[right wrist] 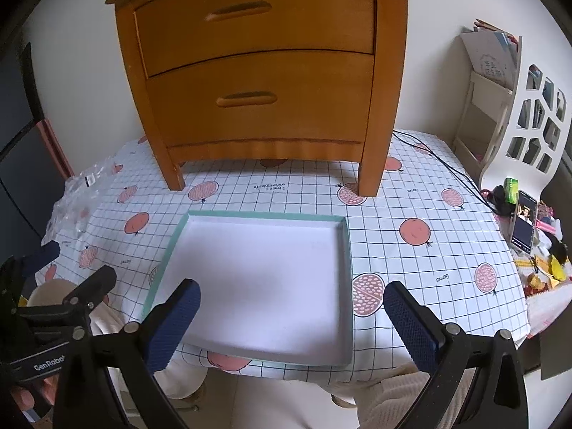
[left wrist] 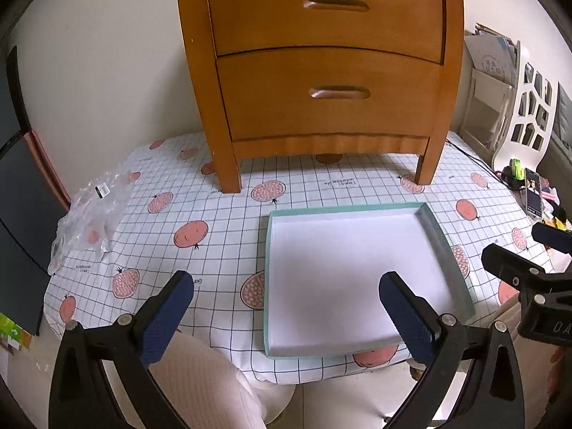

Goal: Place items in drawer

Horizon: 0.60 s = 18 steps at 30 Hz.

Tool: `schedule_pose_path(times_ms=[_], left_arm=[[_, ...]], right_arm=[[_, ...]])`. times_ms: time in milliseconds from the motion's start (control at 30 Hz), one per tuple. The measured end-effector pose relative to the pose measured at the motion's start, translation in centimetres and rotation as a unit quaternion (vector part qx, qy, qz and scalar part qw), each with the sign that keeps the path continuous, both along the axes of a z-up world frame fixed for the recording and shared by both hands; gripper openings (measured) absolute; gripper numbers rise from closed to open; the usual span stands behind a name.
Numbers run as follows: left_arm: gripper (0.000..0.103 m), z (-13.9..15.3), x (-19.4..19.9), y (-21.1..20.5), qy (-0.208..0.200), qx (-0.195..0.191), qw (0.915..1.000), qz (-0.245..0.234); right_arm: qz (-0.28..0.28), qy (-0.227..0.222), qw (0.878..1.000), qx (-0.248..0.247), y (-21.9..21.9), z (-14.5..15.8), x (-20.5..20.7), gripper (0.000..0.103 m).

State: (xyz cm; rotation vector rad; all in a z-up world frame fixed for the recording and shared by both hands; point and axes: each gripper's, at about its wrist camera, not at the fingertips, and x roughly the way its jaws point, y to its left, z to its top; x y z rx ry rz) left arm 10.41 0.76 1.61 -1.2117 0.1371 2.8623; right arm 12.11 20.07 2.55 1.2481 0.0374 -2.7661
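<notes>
A wooden nightstand (left wrist: 321,114) stands at the back of the table, its upper drawer (left wrist: 325,10) and lower drawer (left wrist: 329,93) both closed. In front of it lies a shallow white box tray with a teal rim (left wrist: 343,208), and nothing is inside it. My left gripper (left wrist: 286,286) is open over the tray's near-left part, holding nothing. My right gripper (right wrist: 291,295) is open over the tray's (right wrist: 264,215) near-right edge, also holding nothing. Each gripper shows at the side of the other's view: the right gripper (left wrist: 525,245) and the left gripper (right wrist: 77,262).
A checked cloth with fruit prints (left wrist: 214,214) covers the table. A crumpled clear plastic bag (left wrist: 89,211) lies at the left edge. A black cable (right wrist: 439,159), a phone (right wrist: 523,221) and small clutter sit on the right. A white rack (right wrist: 489,82) stands behind.
</notes>
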Motion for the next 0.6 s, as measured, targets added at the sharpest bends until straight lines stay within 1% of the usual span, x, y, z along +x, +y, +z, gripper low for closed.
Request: schedule_pose_path(times_ms=[167, 333, 600], left_arm=[[0.103, -0.4, 0.0, -0.1, -0.003, -0.004, 1.0000, 0.005], [0.103, -0.9, -0.2, -0.5, -0.015, 0.001, 0.9998, 0.011], [0.103, -1.6, -0.2, -0.4, -0.025, -0.001, 0.9996, 0.011]], right_arm=[[0.002, -0.005, 1.000, 0.013, -0.3, -1.1, 0.2, 0.103], [0.002, -0.012, 1.000, 0.022, -0.4, -2.2, 0.3, 0.103], [0.006, -0.012, 1.000, 0.026, -0.7, -2.7, 0.6, 0.103]])
